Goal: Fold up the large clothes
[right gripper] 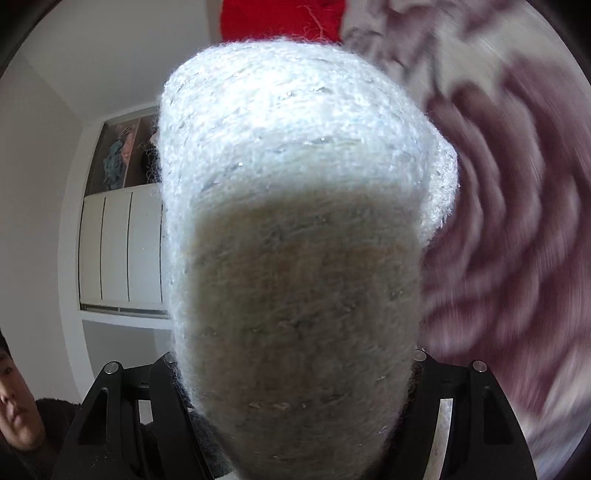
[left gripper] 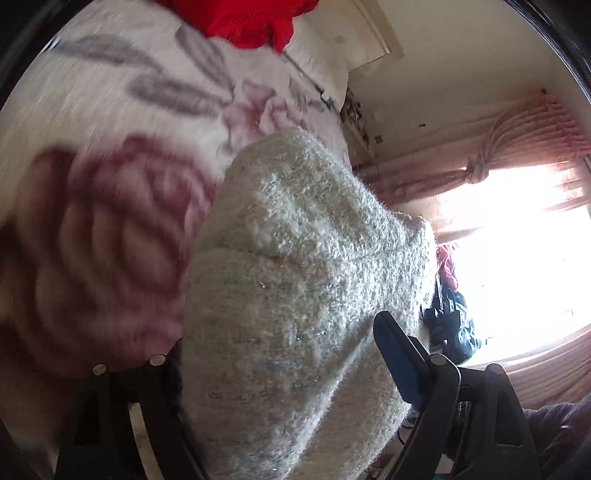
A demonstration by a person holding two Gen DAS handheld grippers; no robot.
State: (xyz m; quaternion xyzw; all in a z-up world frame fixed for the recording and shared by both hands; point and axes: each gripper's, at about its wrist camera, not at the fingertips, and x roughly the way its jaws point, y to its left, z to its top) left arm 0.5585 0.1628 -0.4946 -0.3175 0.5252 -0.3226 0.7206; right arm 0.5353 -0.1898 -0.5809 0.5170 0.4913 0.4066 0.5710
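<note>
A thick folded bundle of fuzzy white knitwear (left gripper: 303,240) fills the middle of the left wrist view, held up over the bed. My left gripper (left gripper: 280,332) is shut on it: the blue pad (left gripper: 399,354) presses its right side, and the left finger is mostly hidden behind the wool. In the right wrist view the same white knitwear (right gripper: 295,147) bulges out between the black fingers of my right gripper (right gripper: 295,354), which is also shut on it. The fingertips themselves are buried in the fabric.
A cream bedspread with big rose prints (left gripper: 110,221) (right gripper: 517,221) lies below, blurred. A red garment (left gripper: 251,22) (right gripper: 280,18) sits at its far end. A bright window with pink curtains (left gripper: 517,240) and a dark bag (left gripper: 450,325) are to the right. White cupboard doors (right gripper: 122,243) and a person (right gripper: 14,387) are on the left.
</note>
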